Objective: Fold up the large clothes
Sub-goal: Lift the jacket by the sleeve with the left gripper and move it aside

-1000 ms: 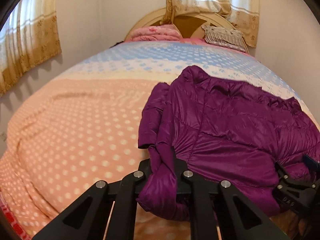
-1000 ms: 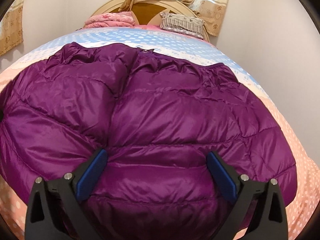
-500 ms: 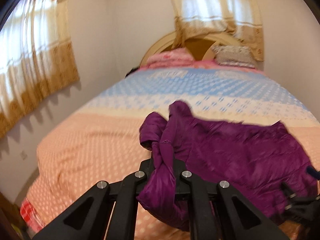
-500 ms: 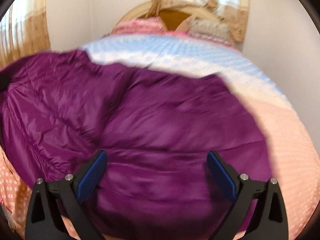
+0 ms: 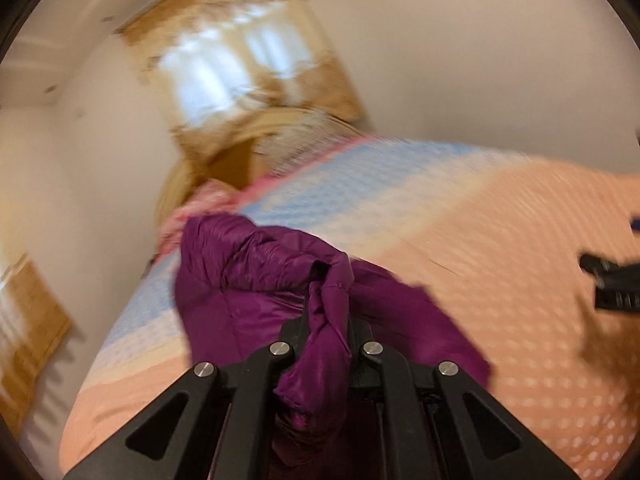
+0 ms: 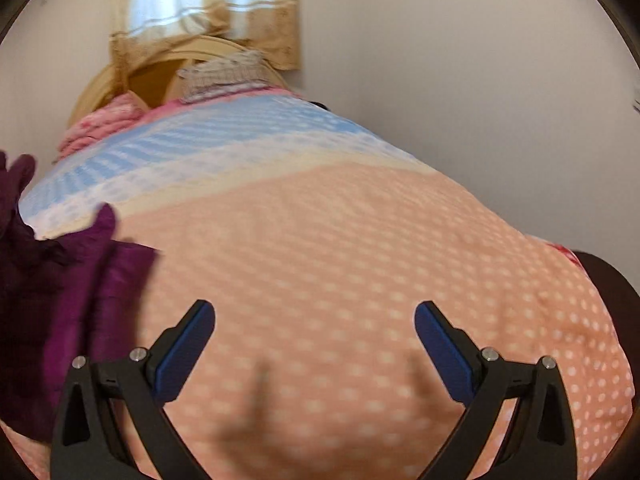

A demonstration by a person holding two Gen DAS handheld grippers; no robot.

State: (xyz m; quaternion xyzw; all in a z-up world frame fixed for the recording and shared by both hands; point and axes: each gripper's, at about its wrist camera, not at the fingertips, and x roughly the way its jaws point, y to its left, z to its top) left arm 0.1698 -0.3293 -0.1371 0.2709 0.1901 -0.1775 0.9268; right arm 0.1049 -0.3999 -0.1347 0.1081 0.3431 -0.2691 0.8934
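Your left gripper (image 5: 328, 320) is clamped tight on a bunched fold of the purple puffer jacket (image 5: 256, 272); the fabric is pinched between the black fingers and a twist of it pokes out in front of and below the tips. The rest of the jkt trails off behind the grip, crumpled, over the bed (image 5: 500, 280), toward the left side of the left wrist view, near the pink pillow (image 5: 200, 208) at the headboard (image 5: 176, 184) end. That view is tilted and blurred, so finer folds can't be made out.

Your right gripper (image 6: 314, 338) stands wide apart w/ nothing between the blue pads (image 6: 442, 344); under it only the peach, white-dotted bedspread (image 6: 360, 240). In the right wrist view the jkt sits at the far left edge, beside the left finger, not touching the pads as far as you can see. Part of the right gripper shows as a dark shape at the right edge of the left wrist view, apart from the jkt.

Further up, the bedspread goes from peach to cream to blue stripes. A grey striped pillow (image 6: 224, 76) leans on the headboard, w/ a curtained window (image 6: 200, 4) above it.
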